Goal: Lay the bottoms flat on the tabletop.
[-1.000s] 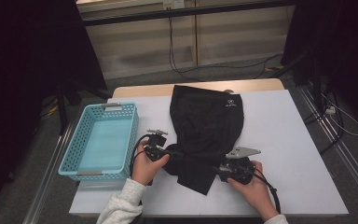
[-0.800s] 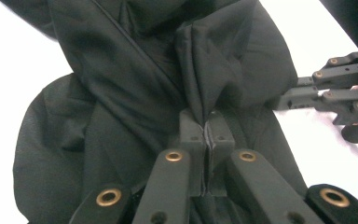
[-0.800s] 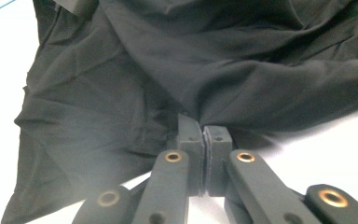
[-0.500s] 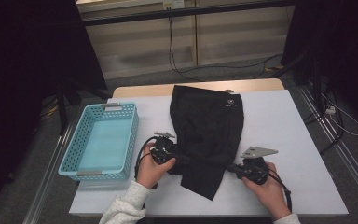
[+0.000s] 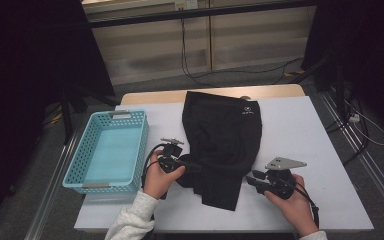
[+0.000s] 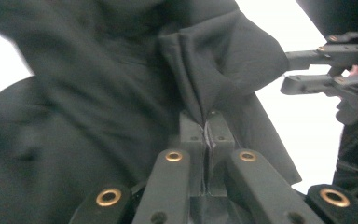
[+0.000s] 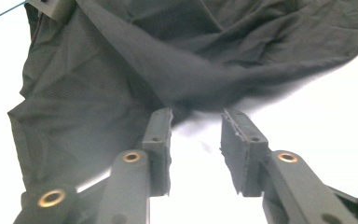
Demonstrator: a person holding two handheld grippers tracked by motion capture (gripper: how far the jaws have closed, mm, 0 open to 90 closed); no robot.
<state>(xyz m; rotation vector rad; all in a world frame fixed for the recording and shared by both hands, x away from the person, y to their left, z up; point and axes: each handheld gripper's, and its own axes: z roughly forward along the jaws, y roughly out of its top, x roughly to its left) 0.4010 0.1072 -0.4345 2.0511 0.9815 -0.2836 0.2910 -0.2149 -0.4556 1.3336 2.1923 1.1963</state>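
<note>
Black fabric garment (image 5: 222, 137), shorts by the look, lies on the white table (image 5: 305, 130), just right of the light-blue perforated plastic basket (image 5: 111, 150), which holds nothing.

My left gripper (image 5: 192, 165) is at the garment's near-left edge, on the basket side, jaws pinched tight on a fold of the cloth (image 6: 205, 116).

My right gripper (image 5: 252, 181) sits just off the garment's near-right edge, farther from the basket. Its jaws have just been opening again and stand partly apart with nothing between them; cloth edge lies just beyond the tips (image 7: 196, 119).

Judgement: early stage. One fold begun at the near end; garment mostly flat. Right-side grab, folding and basket drop remain.
</note>
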